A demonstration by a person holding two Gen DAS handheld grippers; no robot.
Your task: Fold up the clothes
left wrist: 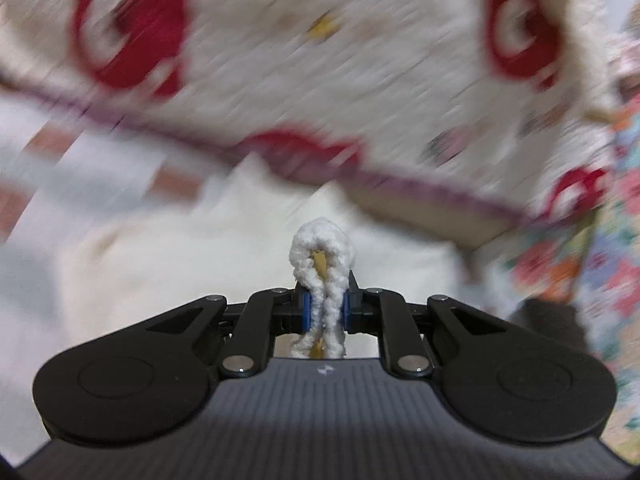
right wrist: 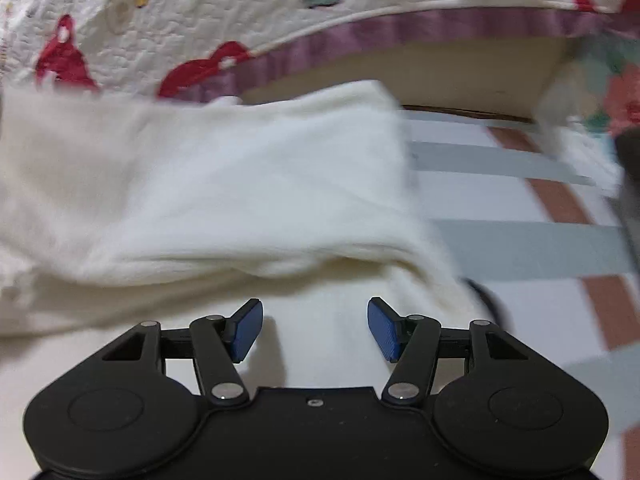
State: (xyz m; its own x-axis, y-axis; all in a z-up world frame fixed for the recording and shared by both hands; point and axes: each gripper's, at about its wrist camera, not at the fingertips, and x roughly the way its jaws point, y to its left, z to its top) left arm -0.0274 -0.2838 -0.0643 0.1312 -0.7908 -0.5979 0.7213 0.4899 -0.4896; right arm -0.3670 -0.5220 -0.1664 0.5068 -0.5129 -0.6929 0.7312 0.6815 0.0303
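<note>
A: What does your left gripper (left wrist: 325, 312) hold?

B: You have its blue pads pinched tight on a bunched fold of white knitted garment (left wrist: 323, 264), which loops up just past the fingertips. Everything beyond it is blurred.

A: And your right gripper (right wrist: 316, 328)?

B: Your jaws stand spread apart, nothing between them. They hover just over the same white garment (right wrist: 200, 192), which lies folded over itself on a cream quilt with red shapes and a purple border (right wrist: 168, 28).

A: Anything beside it?

B: To your right, a sheet with grey and brick-red checks (right wrist: 520, 240) shows from under the garment's edge.
</note>
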